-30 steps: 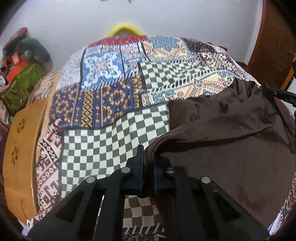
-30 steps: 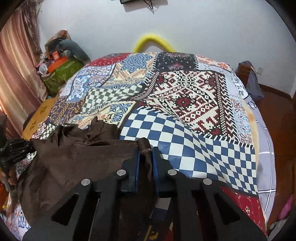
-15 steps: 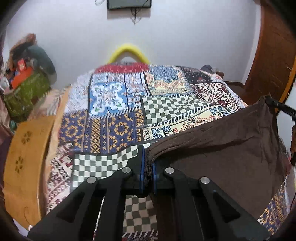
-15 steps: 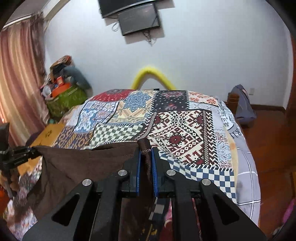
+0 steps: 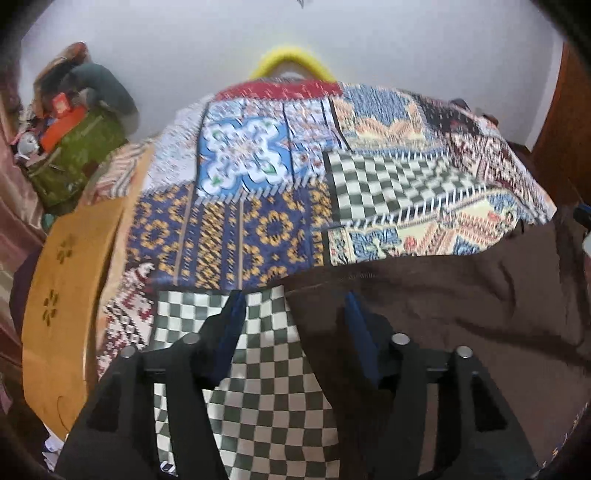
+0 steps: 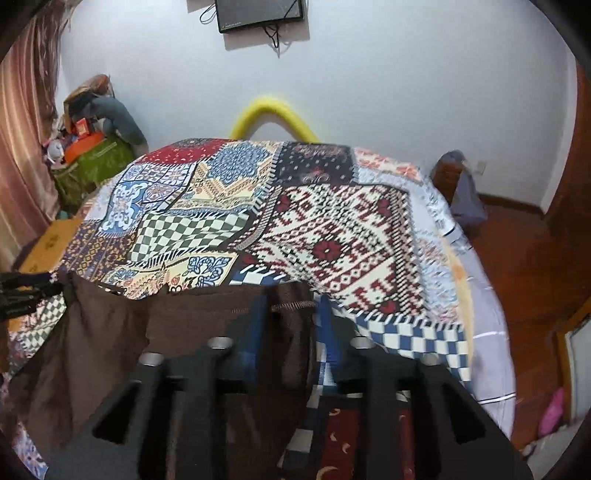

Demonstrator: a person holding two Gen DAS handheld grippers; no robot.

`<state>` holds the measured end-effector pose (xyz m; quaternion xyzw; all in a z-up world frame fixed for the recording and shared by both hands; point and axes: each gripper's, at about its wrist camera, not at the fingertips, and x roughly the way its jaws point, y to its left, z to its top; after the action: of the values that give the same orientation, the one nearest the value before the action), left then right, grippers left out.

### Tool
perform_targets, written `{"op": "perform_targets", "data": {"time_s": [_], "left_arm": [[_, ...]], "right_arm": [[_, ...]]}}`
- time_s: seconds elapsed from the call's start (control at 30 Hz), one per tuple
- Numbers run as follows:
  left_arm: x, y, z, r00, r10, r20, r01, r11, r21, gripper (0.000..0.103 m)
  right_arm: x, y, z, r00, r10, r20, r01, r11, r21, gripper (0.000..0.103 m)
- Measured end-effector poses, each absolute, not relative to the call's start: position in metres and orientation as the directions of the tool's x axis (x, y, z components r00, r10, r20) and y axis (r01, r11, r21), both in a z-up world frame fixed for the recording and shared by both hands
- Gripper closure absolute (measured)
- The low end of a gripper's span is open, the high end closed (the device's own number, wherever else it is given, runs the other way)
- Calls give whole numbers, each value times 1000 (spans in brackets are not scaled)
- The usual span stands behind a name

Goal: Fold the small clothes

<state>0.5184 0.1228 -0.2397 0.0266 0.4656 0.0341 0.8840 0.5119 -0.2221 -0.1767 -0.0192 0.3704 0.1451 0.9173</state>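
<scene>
A dark brown garment (image 5: 461,306) lies spread on the patchwork bedspread (image 5: 273,221). My left gripper (image 5: 293,295) hovers over its left top corner, and its jaws are opening. The corner's edge lies between the blue pads (image 5: 356,321) without being pressed. In the right wrist view the same brown garment (image 6: 110,343) stretches to the left. My right gripper (image 6: 293,300) is over its right top corner, jaws opening. The stitched hem (image 6: 291,305) sits loose in the gap. The left gripper (image 6: 22,295) shows at that view's left edge.
A wooden bed board (image 5: 62,295) runs along the left side. Bags and soft things (image 6: 92,147) are piled in the far left corner. A yellow curved tube (image 6: 273,114) rises behind the bed, under a wall screen (image 6: 260,13). A draped chair (image 6: 463,184) and wooden floor lie to the right.
Both grippers went from shut on the garment's top corners to open. The garment, held up taut half a second ago, now lies on the bedspread.
</scene>
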Motion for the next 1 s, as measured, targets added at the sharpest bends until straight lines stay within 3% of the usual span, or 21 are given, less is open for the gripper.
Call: {"op": "perform_targets", "data": {"time_s": [0.23,0.37,0.5,0.8,0.9,1.0], "left_arm": [[479,98,-212,588,29,-809,66,994,84,36],[447,79,-213,572,22,-820,116,987,108,32],[413,72,-227,543,13,-840,140,984,106,30],[371,87,-265,496,85,-864,54,990,129,21],[362,99,-264,475,59,-878,22,997,79,21],[351,99,-255,486,83,-870,16,994,103,21]], "right_arm": [[464,-213,-146,665,368,-650,-400,910,106,50],[427,-206,-155,612,410,-677,-437,888,143,41],[389,-214,-174,580,389,-716,-419,896,148,41],[350,-242,-210,562,314,-766,-302,939,163,36],[342,-246,-205,535,346,-771,-302,930,207,36],[334,-248,-203,512,406,-757,-306,910,281,36]]}}
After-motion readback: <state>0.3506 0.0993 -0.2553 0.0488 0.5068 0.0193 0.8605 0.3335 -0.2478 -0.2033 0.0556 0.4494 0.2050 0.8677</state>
